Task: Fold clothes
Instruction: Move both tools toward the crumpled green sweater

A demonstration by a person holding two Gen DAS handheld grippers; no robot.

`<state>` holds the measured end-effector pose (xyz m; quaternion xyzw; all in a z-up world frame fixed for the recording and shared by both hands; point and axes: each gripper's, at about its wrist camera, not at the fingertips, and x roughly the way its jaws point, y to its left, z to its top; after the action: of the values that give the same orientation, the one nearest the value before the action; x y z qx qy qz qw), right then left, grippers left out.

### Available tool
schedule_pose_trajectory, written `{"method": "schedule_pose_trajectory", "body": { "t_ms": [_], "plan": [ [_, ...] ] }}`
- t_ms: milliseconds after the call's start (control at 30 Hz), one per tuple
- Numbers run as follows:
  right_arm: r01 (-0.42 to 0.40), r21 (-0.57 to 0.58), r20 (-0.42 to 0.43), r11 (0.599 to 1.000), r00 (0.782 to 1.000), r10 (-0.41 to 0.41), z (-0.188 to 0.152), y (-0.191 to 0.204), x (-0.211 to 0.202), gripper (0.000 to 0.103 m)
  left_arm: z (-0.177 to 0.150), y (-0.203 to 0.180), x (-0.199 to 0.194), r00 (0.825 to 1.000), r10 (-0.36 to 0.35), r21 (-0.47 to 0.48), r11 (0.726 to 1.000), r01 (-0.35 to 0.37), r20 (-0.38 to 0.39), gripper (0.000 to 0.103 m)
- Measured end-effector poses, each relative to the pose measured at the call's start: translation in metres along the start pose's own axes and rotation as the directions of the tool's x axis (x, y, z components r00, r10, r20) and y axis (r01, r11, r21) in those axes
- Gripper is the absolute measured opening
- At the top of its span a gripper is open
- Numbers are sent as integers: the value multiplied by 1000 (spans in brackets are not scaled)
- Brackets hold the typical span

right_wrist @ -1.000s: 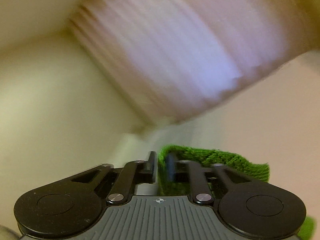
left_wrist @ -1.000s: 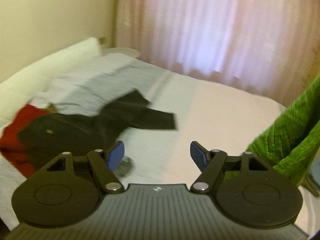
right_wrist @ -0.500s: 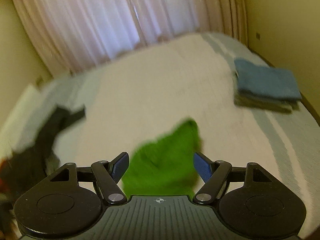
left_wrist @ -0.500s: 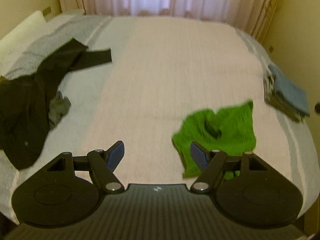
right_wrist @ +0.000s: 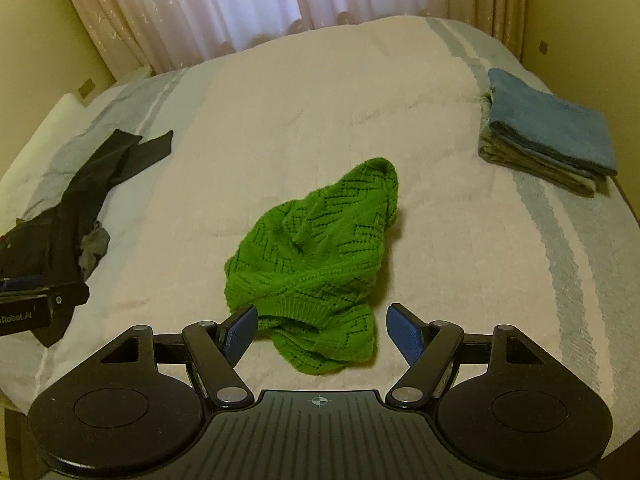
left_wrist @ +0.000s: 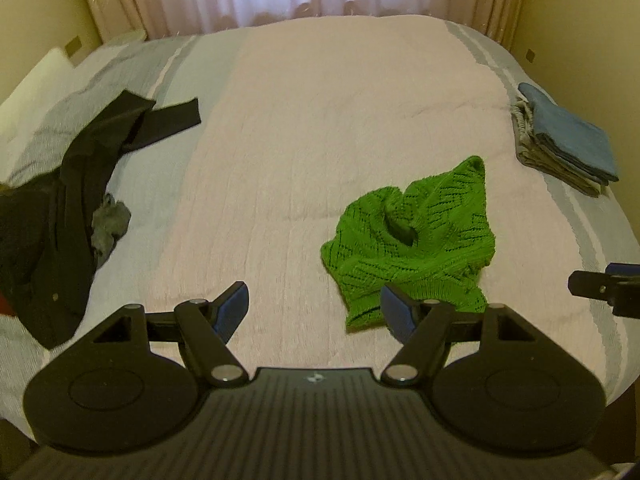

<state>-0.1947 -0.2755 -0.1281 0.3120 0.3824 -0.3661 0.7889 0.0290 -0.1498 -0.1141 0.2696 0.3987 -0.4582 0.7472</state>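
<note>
A green knitted sweater (left_wrist: 412, 240) (right_wrist: 316, 248) lies crumpled in a heap on the pale pink bed cover (left_wrist: 320, 120). My right gripper (right_wrist: 322, 316) stands open just above the heap's near edge, its blue pads on either side and clear of the knit. My left gripper (left_wrist: 313, 300) is open over bare cover, with the sweater's near corner beside its right finger. Each gripper shows at the edge of the other's view: the right gripper (left_wrist: 600, 288) and the left gripper (right_wrist: 40, 304).
A pile of black clothes (left_wrist: 72, 200) (right_wrist: 80, 200) lies at the bed's left side, with a grey piece in it. A folded stack topped by a blue cloth (left_wrist: 564, 140) (right_wrist: 548, 136) sits at the right edge. Curtains (right_wrist: 240, 0) hang behind the bed.
A second ago my right gripper was shut on the green sweater, held up in the air. It opened, the sweater dropped onto the bed, and both grippers swung down over it.
</note>
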Motion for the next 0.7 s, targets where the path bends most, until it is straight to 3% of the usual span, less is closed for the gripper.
{"method": "schedule_pose_trajectory", "body": {
  "t_ms": [300,700],
  "plan": [
    [70,43,15,997,997,-71,-14,34,-8,74,7,15,-4,997,-68,79,995,65,37,70],
    [130,118,-1,984,991,-131,-53,102,-4,74,-5,71,-1,989,-145,182,973,139,20,70]
  ]
}}
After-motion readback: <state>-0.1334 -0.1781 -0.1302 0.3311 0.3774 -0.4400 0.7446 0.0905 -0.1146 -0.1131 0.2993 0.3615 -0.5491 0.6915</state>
